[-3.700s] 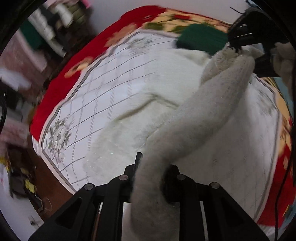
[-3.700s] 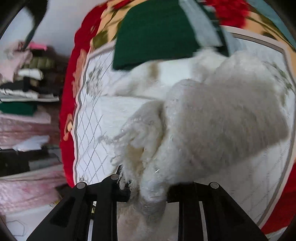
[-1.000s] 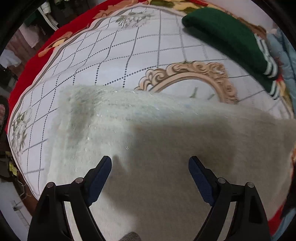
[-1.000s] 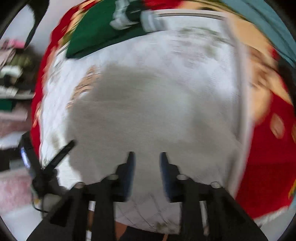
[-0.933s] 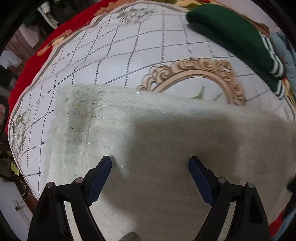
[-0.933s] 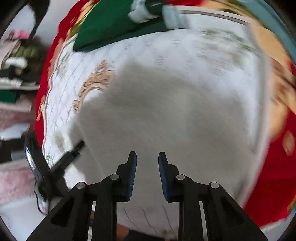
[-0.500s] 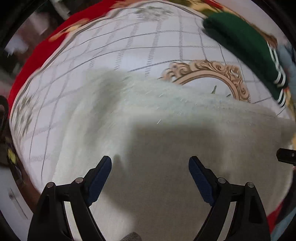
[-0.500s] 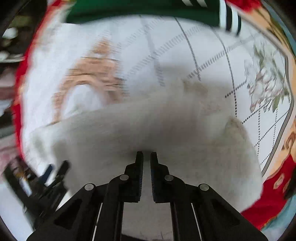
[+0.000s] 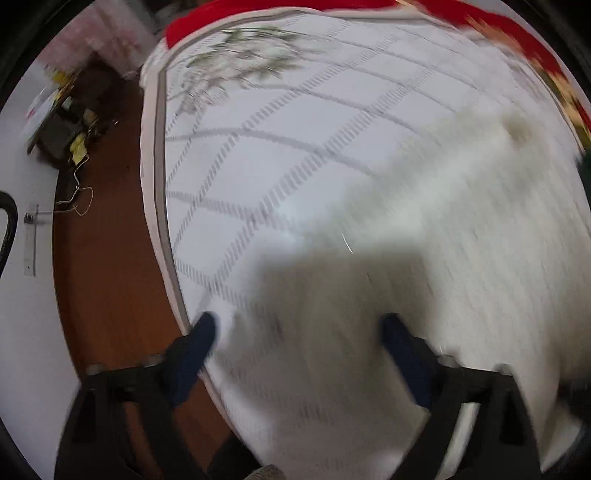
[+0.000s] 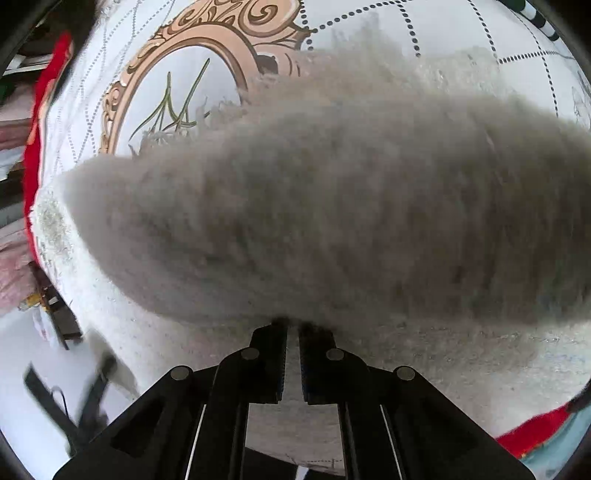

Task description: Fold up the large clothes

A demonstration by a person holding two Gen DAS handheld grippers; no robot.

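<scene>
Two claws: my right gripper (image 10: 292,332) looks clamped on the fuzzy white garment (image 10: 332,206), lifting a fold above the bedspread (image 10: 369,33). My left gripper (image 9: 295,332) is wide apart, empty. Next: carry fold across, lay flat.

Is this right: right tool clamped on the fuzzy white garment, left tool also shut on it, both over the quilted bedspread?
Not quite. The left tool is open, its blue pads spread wide and holding nothing, as the left wrist view shows. The rest stands: the right tool is shut on the fuzzy white garment, over the quilted bedspread.
</scene>
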